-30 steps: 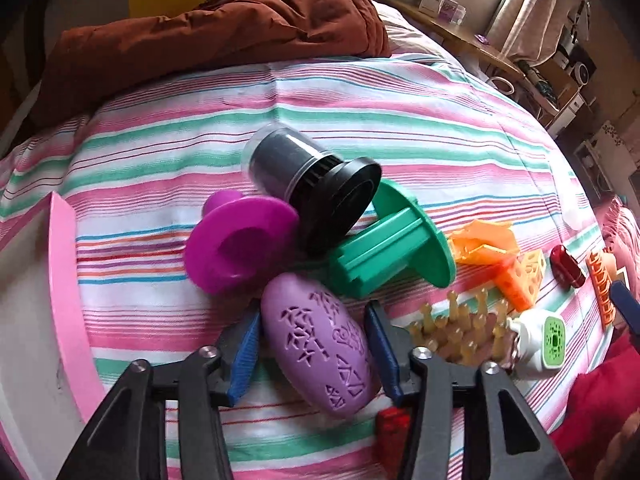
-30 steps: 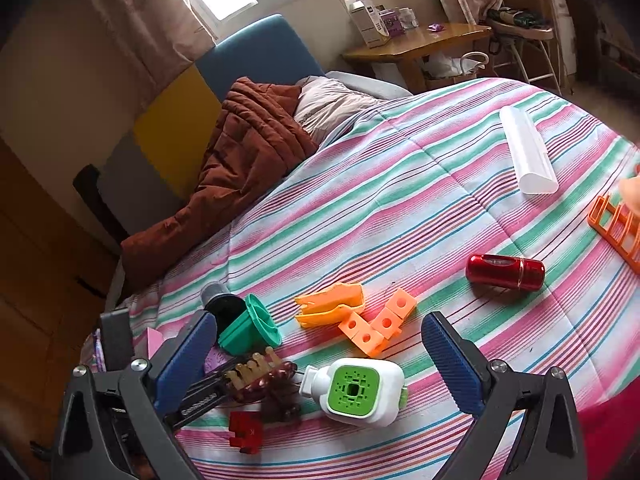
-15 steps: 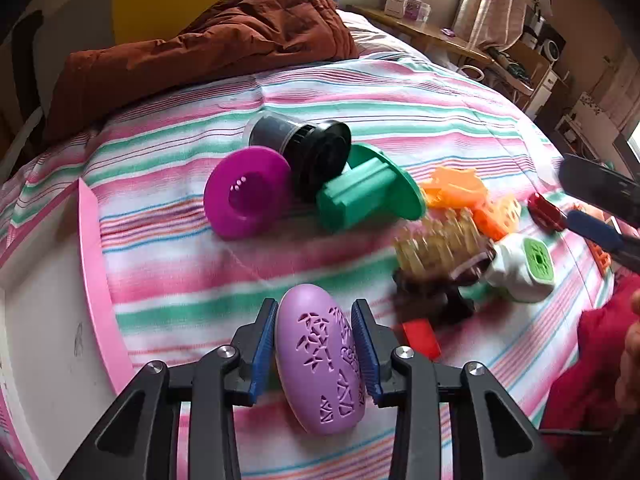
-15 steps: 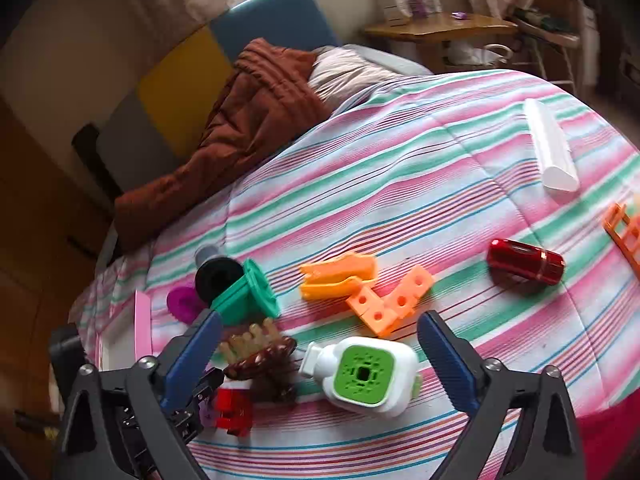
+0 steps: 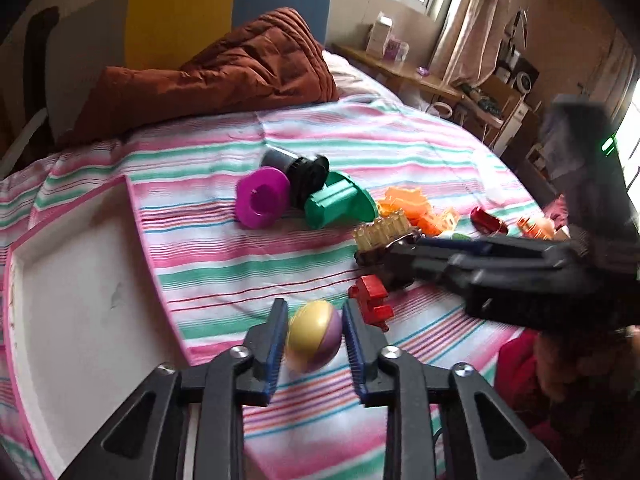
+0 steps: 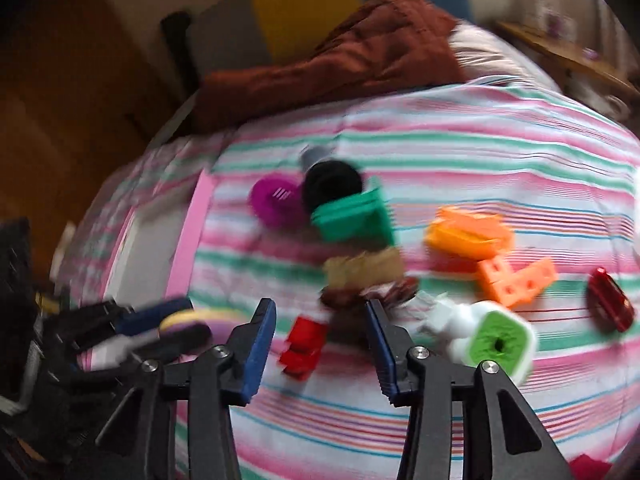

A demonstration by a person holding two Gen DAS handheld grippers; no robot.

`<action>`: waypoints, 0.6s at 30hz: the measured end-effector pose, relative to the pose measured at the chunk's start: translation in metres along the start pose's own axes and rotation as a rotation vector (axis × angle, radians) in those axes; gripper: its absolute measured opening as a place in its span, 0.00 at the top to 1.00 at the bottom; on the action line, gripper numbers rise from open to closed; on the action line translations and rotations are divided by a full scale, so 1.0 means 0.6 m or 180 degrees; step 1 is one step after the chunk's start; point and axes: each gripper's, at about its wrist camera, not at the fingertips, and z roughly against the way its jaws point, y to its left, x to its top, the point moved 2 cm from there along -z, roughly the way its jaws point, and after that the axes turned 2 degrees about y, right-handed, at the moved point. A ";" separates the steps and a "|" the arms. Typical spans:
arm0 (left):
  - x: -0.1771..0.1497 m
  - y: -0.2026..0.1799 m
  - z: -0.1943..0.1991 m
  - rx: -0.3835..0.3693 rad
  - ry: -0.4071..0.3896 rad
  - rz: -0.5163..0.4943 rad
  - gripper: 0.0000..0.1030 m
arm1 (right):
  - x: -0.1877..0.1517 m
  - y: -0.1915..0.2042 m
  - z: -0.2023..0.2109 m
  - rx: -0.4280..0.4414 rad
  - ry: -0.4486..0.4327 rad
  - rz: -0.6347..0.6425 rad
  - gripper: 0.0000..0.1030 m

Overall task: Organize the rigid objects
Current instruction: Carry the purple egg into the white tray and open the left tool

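The left gripper [image 5: 314, 338] is closed narrowly on an egg-shaped toy [image 5: 315, 335], yellow on one half and purple on the other; its blue pads [image 5: 277, 340] press on both sides, the jaws having just been closing. The egg is held clear of the striped bedspread [image 5: 224, 248], near the pink rim of a white tray [image 5: 72, 280] that lies to the left.

The right gripper [image 6: 320, 344] stands partly open, its jaws having just been closing with nothing pressed between them. A red block [image 6: 302, 346] and the dark base of a bristled brown piece [image 6: 362, 276] are seen in the gap between its pads, but contact cannot be made out — the frame is blurred.

The other pieces are clustered beyond: a magenta cup [image 5: 262, 202], a black cylinder [image 5: 298, 170] and a green flanged piece [image 5: 338, 204] touching one another, then orange blocks [image 6: 516, 280], a white and green piece [image 6: 486, 338] and a red capsule [image 6: 610, 298] further right.

Bare bedspread lies between the tray rim and the cluster — and in front of the right gripper. A brown quilt [image 5: 224, 76] is heaped at the far end of the bed.
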 end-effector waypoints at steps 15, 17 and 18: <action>-0.025 -0.014 0.014 0.0063 0.0109 -0.0480 0.64 | -0.033 0.017 -0.069 -0.0415 0.0605 0.0395 0.85; -0.025 -0.022 0.004 0.0105 0.0233 -0.0722 0.59 | -0.031 0.013 -0.067 -0.0409 0.0596 0.0362 0.85; -0.025 -0.027 -0.003 0.0159 0.0289 -0.0876 0.58 | -0.029 0.010 -0.065 -0.0399 0.0591 0.0336 0.85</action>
